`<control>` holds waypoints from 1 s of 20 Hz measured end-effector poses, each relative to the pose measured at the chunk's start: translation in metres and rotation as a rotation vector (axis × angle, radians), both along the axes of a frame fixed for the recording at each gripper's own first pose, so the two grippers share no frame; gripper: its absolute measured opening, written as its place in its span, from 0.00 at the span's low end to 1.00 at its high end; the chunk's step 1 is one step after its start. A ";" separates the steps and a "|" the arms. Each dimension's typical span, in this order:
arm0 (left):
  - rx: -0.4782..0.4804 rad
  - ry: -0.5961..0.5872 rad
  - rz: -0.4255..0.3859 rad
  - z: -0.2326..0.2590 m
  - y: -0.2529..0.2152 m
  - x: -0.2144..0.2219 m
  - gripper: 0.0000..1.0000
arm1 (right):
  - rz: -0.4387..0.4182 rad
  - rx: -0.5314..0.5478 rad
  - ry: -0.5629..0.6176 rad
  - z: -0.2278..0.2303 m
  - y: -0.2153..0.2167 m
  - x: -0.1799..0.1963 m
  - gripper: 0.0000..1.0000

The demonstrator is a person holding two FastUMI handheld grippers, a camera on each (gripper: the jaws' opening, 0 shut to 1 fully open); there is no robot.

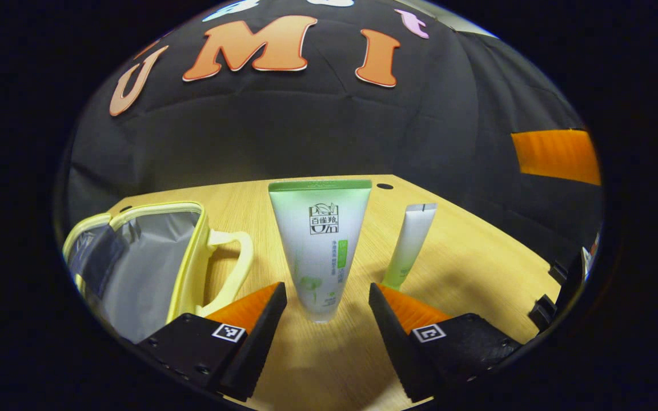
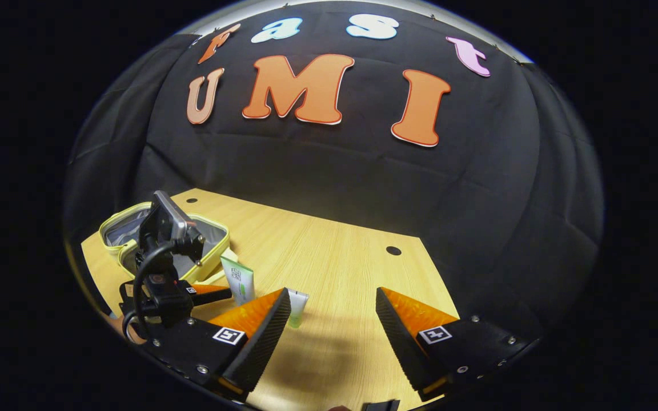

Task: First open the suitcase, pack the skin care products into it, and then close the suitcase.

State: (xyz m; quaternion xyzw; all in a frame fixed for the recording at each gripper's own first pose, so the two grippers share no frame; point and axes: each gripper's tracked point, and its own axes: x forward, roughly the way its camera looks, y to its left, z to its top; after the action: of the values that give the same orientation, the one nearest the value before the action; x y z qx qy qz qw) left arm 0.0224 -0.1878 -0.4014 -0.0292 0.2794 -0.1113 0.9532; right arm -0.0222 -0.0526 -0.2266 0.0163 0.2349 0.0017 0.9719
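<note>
two tubes | big tube between open left claw fingers, untouched

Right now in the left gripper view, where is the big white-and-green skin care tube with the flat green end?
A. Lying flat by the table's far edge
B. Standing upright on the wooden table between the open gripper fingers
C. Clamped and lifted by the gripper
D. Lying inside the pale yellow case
B: the big white-and-green tube stands cap-down on the wooden table, with gaps to both fingers of the left gripper.
</note>
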 end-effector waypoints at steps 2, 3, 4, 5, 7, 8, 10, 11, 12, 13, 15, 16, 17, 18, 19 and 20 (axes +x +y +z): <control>-0.003 0.019 -0.005 -0.005 -0.004 0.006 0.87 | 0.017 0.001 0.013 -0.009 0.005 0.002 0.95; -0.002 0.005 -0.012 -0.003 -0.003 0.007 0.87 | 0.032 -0.002 0.031 -0.017 0.009 0.000 0.95; 0.007 -0.003 -0.012 -0.004 -0.003 0.014 0.86 | 0.038 -0.002 0.051 -0.024 0.010 -0.001 0.95; 0.016 0.000 -0.005 -0.004 0.000 0.015 0.70 | 0.054 0.011 0.074 -0.031 0.013 -0.002 0.95; 0.007 0.013 0.005 -0.004 0.001 0.016 0.57 | 0.080 0.012 0.109 -0.041 0.017 -0.005 0.95; 0.002 0.025 0.007 -0.004 0.001 0.015 0.55 | 0.090 -0.001 0.125 -0.045 0.016 -0.006 0.96; -0.002 0.031 0.021 0.004 0.007 0.013 0.55 | 0.102 -0.001 0.139 -0.050 0.014 -0.005 0.96; 0.002 0.024 0.023 0.011 0.009 0.013 0.55 | 0.107 0.009 0.145 -0.052 0.014 -0.005 0.96; 0.013 0.015 0.025 0.019 0.011 0.013 0.55 | 0.109 0.018 0.155 -0.056 0.013 -0.005 0.96; 0.020 0.010 0.026 0.026 0.014 0.012 0.55 | 0.113 0.030 0.168 -0.061 0.014 -0.007 0.96; 0.029 0.009 0.040 0.041 0.020 0.011 0.55 | 0.119 0.052 0.184 -0.066 0.015 -0.005 0.96; 0.037 0.001 0.049 0.050 0.024 0.011 0.55 | 0.121 0.057 0.181 -0.068 0.014 -0.004 0.96; 0.041 -0.003 0.060 0.059 0.028 0.011 0.55 | 0.128 0.064 0.181 -0.070 0.015 -0.002 0.96; 0.042 -0.009 0.068 0.068 0.030 0.010 0.55 | 0.136 0.076 0.186 -0.073 0.018 0.000 0.96; 0.044 -0.013 0.081 0.078 0.034 0.008 0.55 | 0.147 0.094 0.189 -0.077 0.022 0.001 0.96; 0.046 -0.018 0.096 0.087 0.037 0.008 0.55 | 0.155 0.112 0.195 -0.080 0.026 0.003 0.96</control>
State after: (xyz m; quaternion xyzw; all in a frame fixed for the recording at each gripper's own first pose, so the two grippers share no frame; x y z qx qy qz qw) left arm 0.0304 -0.1510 -0.3142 -0.0195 0.2714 -0.0593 0.9604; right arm -0.0189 -0.0263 -0.3064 0.0523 0.3284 0.0881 0.9389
